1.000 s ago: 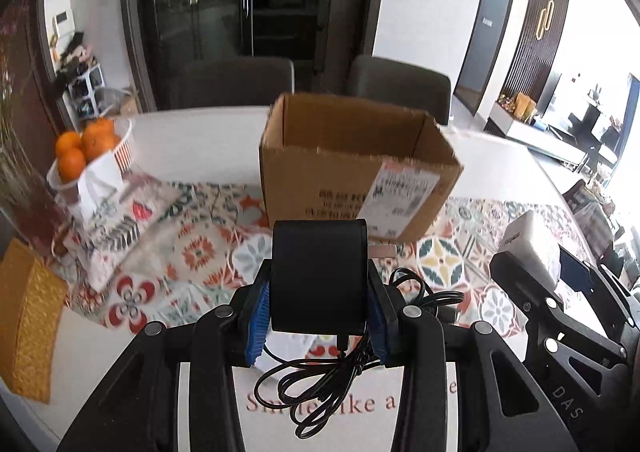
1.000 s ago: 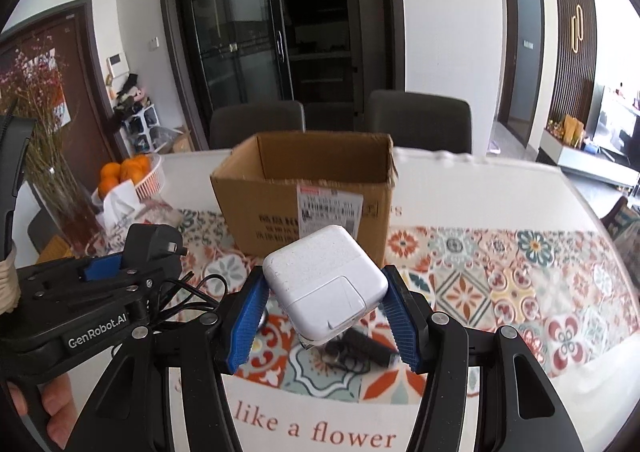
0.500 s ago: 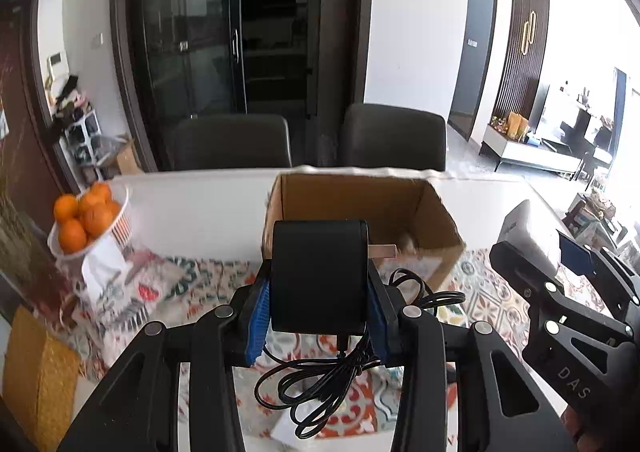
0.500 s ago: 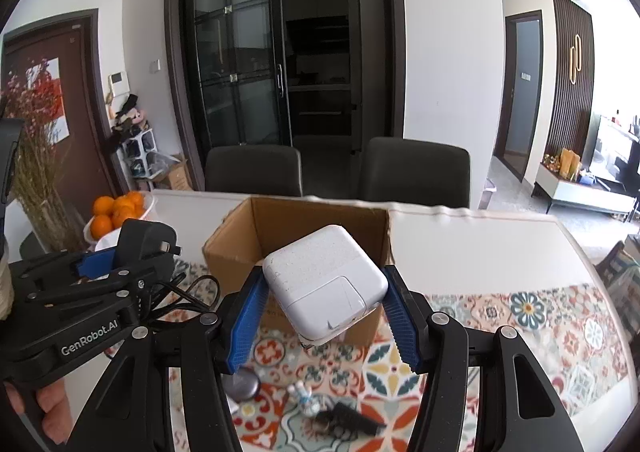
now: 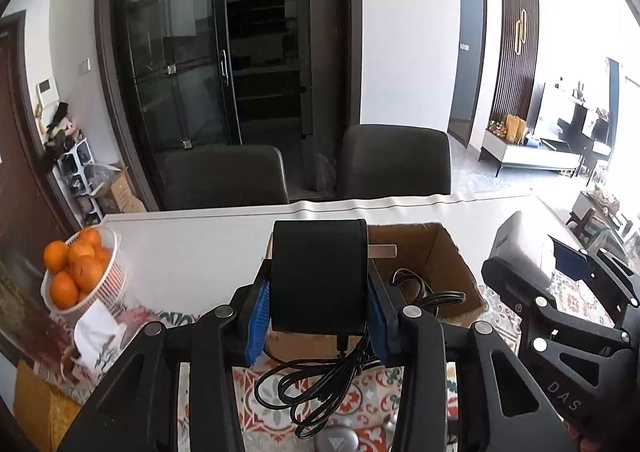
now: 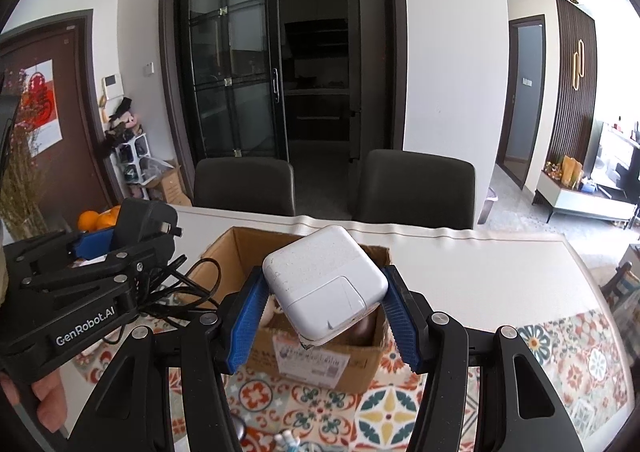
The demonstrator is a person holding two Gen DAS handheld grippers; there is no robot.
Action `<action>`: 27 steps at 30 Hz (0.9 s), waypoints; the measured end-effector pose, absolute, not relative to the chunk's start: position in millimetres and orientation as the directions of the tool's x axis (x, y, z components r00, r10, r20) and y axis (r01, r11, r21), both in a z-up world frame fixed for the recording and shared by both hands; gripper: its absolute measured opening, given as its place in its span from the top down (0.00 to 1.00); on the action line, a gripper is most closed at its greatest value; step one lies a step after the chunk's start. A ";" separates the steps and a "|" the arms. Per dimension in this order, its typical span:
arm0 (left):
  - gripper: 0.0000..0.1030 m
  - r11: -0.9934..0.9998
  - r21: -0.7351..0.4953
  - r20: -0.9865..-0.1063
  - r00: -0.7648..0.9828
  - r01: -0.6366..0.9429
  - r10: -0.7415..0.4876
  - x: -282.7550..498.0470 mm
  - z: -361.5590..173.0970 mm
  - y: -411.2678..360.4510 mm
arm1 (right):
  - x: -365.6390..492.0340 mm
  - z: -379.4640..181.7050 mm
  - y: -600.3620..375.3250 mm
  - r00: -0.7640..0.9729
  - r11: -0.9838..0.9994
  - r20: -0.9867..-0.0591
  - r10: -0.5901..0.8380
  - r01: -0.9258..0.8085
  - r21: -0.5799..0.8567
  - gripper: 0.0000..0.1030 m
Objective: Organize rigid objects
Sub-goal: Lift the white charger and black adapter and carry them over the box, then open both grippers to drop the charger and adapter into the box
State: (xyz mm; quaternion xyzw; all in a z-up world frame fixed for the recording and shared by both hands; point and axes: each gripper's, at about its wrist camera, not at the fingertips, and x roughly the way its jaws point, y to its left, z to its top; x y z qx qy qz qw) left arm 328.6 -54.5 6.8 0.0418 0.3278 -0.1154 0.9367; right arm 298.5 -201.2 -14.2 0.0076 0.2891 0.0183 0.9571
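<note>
My left tool (image 5: pixel 318 318) was clamped on the black power adapter (image 5: pixel 319 272), its cable (image 5: pixel 320 380) hanging in loops below the pads. My right tool (image 6: pixel 326 316) gripped the white charger block (image 6: pixel 324 284), tilted between the blue pads (image 6: pixel 244 326). Both were held above the table (image 6: pixel 480 272), over the near edge of the open cardboard box (image 6: pixel 320 364). A basket of oranges (image 5: pixel 78 272) stood off to the left.
</note>
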 end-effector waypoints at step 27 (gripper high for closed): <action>0.59 0.953 -0.018 -0.796 0.573 0.302 -0.197 426.0 -60.6 -103.8 | 381.0 -71.8 -228.8 0.699 0.999 -0.715 0.007 0.018 0.027 0.44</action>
